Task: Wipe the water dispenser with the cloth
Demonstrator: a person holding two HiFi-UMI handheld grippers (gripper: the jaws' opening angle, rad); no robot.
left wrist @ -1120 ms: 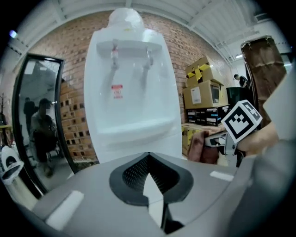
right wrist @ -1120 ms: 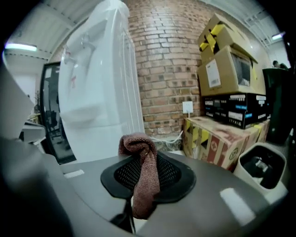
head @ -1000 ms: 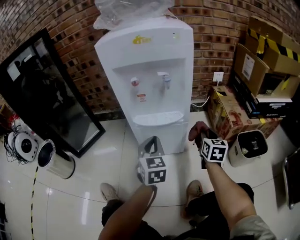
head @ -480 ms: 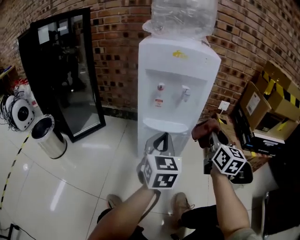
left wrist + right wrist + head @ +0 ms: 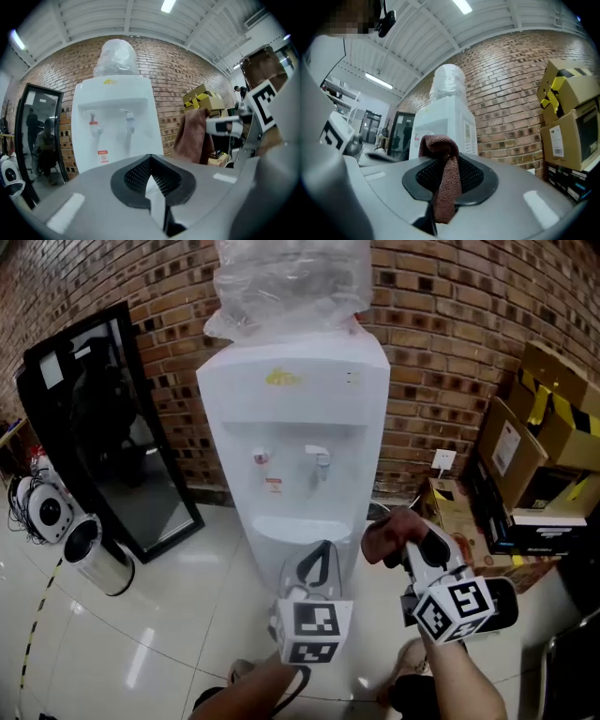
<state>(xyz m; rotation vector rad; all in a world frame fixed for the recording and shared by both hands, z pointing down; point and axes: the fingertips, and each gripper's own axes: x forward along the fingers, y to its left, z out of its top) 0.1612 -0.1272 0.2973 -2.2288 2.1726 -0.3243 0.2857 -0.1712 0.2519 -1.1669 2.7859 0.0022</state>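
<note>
The white water dispenser (image 5: 300, 427) stands against the brick wall, with a plastic-wrapped bottle (image 5: 286, 282) on top and two taps on its front. My right gripper (image 5: 401, 542) is shut on a brown cloth (image 5: 384, 534), held just right of the dispenser's drip tray and apart from it. In the right gripper view the cloth (image 5: 445, 183) is bunched above the pads and hangs down between them, with the dispenser (image 5: 440, 126) ahead. My left gripper (image 5: 322, 553) is shut and empty in front of the dispenser's lower front. In the left gripper view its pads (image 5: 151, 180) meet, and the cloth (image 5: 192, 136) hangs at the right.
A black-framed glass panel (image 5: 103, 427) leans on the wall at the left. Near it are a steel bin (image 5: 98, 554) and white round devices (image 5: 37, 507). Cardboard boxes (image 5: 553, 427) are stacked at the right, beside a wall socket (image 5: 442, 461). The floor is glossy white tile.
Both grippers have risen in front of the dispenser, the right one carrying the cloth up beside the drip tray. The head view has tilted up, so the bottle shows more fully.
</note>
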